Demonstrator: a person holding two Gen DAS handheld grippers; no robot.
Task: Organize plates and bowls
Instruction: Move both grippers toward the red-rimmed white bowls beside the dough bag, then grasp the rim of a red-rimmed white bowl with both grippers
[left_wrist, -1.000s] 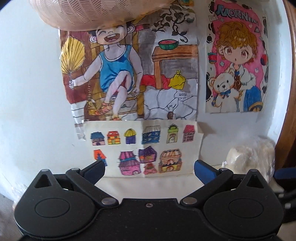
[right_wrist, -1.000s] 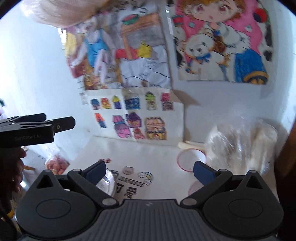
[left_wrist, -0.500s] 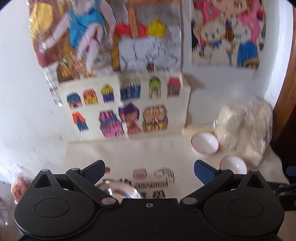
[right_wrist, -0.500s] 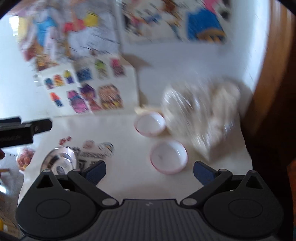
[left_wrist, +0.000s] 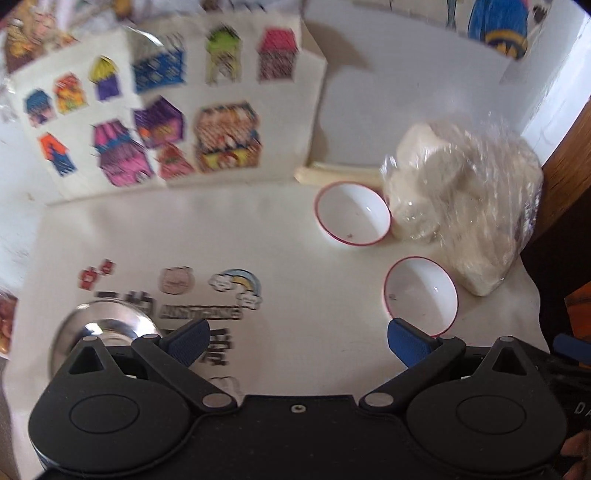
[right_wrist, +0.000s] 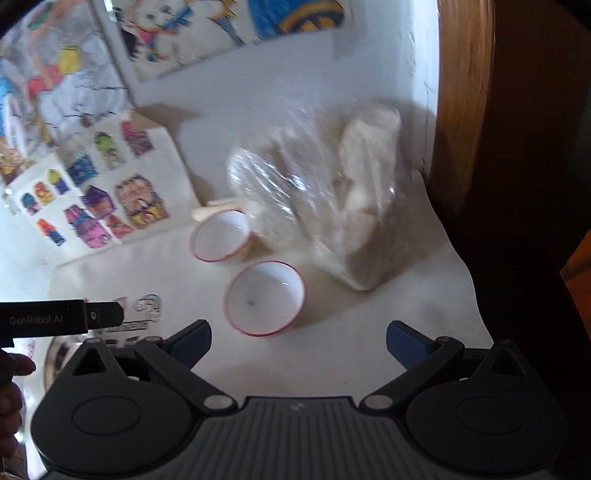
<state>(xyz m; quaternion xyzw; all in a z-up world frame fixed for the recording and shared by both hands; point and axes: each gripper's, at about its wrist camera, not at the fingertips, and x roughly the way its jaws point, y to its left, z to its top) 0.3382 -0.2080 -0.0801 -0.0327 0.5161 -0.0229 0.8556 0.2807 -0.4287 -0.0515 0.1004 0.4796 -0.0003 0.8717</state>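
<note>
Two white bowls with red rims sit on a white cloth-covered table (left_wrist: 280, 229). The far bowl (left_wrist: 352, 214) (right_wrist: 221, 241) is by the wall. The near bowl (left_wrist: 420, 295) (right_wrist: 264, 297) lies closer. A shiny steel bowl (left_wrist: 103, 328) (right_wrist: 59, 352) sits at the left, partly behind the fingers. My left gripper (left_wrist: 297, 343) is open and empty above the table's front. My right gripper (right_wrist: 298, 341) is open and empty, just in front of the near bowl. The left gripper's body also shows in the right wrist view (right_wrist: 59, 319).
A clear plastic bag of white lumps (left_wrist: 465, 199) (right_wrist: 325, 206) stands right of the bowls. Coloured drawings of houses (left_wrist: 159, 110) lean against the white wall. A brown wooden edge (right_wrist: 465, 110) borders the table on the right.
Both cameras have tilted down from the wall pictures to the table. The bowls and bag have come into view and look nearer. Both grippers stay open.
</note>
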